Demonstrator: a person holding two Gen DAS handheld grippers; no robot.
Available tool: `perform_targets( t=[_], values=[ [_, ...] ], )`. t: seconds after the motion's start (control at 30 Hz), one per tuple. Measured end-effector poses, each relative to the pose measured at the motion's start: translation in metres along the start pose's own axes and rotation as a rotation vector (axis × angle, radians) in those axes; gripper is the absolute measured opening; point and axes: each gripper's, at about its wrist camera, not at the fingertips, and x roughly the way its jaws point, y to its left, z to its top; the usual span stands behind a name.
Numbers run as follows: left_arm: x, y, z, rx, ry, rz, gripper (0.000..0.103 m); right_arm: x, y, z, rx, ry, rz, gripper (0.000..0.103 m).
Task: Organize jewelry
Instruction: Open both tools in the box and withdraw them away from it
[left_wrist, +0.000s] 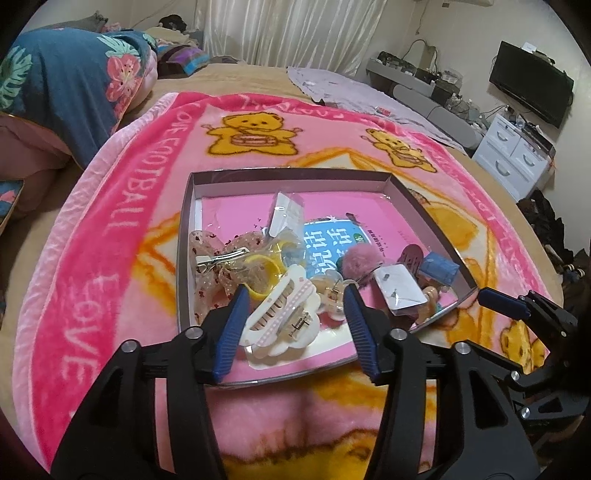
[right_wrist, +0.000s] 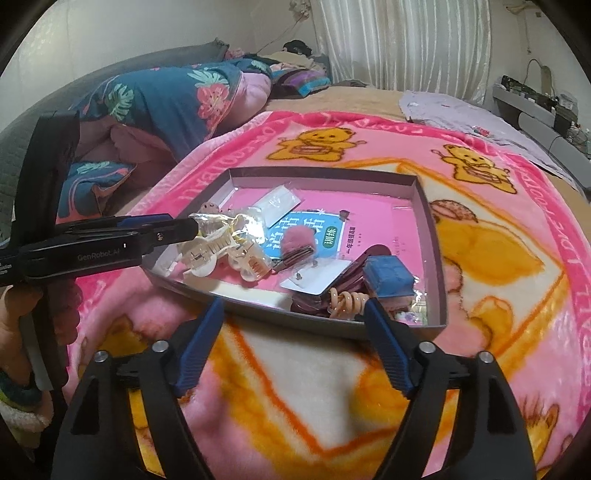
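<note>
Blue-padded fingers of the left tool (left_wrist: 295, 291) are seen parted over the near end of a shallow grey tray (left_wrist: 184, 236), flanking a white hair claw (left_wrist: 280, 317) without pressing on it. Jewelry and hair pieces lie heaped in the tray: a yellow ring (left_wrist: 264, 271), a pink pompom (left_wrist: 356, 260), an earring card (left_wrist: 400, 290), a blue box (right_wrist: 388, 277) and a coiled hair tie (right_wrist: 345, 301). The right tool (right_wrist: 293, 306) is held spread wide just short of the tray's near wall, nothing between its fingers. The tray rests on a pink fleece blanket (left_wrist: 122, 206) printed with yellow bears, spread over a bed (left_wrist: 258, 77). A floral quilt (left_wrist: 70, 77) is piled at the bed's left. White curtains (left_wrist: 288, 29) hang behind; a wall television (left_wrist: 532, 88) and white drawers (left_wrist: 513, 151) are set at the right. A hand (right_wrist: 11, 332) is shown gripping the left tool's handle.
</note>
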Motion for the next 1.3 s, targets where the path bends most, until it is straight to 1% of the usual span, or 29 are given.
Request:
perform_targets(
  t=[0.07,0.13,0.2,0.27,0.33,0.37,0.47,0.5,0.6,0.67,0.73,0.97,1.3],
  values=[
    [-0.005,0.000,0.000,-0.005,-0.008,-0.004,0.052,-0.006,0.001,-0.001,0.000,-0.012,-0.012,0.091],
    [-0.011,-0.001,0.000,-0.008,-0.019,-0.006,0.059,-0.010,0.002,-0.002,0.002,-0.017,-0.016,0.092],
    [-0.016,-0.001,0.000,-0.011,-0.028,-0.008,0.061,-0.013,0.003,-0.003,0.000,-0.018,-0.022,0.092],
    [-0.023,0.000,-0.001,-0.014,-0.037,-0.012,0.065,-0.018,0.005,-0.005,0.000,-0.025,-0.032,0.093],
    [-0.032,-0.001,-0.003,-0.013,-0.050,-0.009,0.071,-0.023,0.007,-0.007,0.002,-0.034,-0.037,0.096],
    [-0.035,-0.001,-0.004,-0.012,-0.055,-0.010,0.072,-0.027,0.008,-0.008,0.005,-0.041,-0.039,0.098],
    [-0.047,-0.002,-0.007,-0.013,-0.071,-0.005,0.079,-0.035,0.011,-0.012,0.007,-0.048,-0.043,0.098],
    [-0.052,-0.002,-0.008,-0.013,-0.079,-0.003,0.083,-0.037,0.012,-0.013,0.007,-0.050,-0.044,0.098],
    [-0.066,-0.004,-0.012,-0.009,-0.096,0.003,0.087,-0.047,0.014,-0.017,0.012,-0.061,-0.043,0.099],
    [-0.074,-0.004,-0.016,-0.012,-0.109,0.004,0.093,-0.053,0.014,-0.020,0.018,-0.066,-0.038,0.099],
    [-0.081,-0.005,-0.020,-0.015,-0.119,0.000,0.093,-0.059,0.014,-0.023,0.025,-0.075,-0.039,0.099],
    [-0.105,-0.009,-0.035,0.006,-0.142,0.026,0.093,-0.081,0.011,-0.030,0.053,-0.114,-0.052,0.099],
    [-0.120,-0.014,-0.065,0.027,-0.142,0.073,0.094,-0.100,0.009,-0.046,0.073,-0.145,-0.062,0.099]
  ],
)
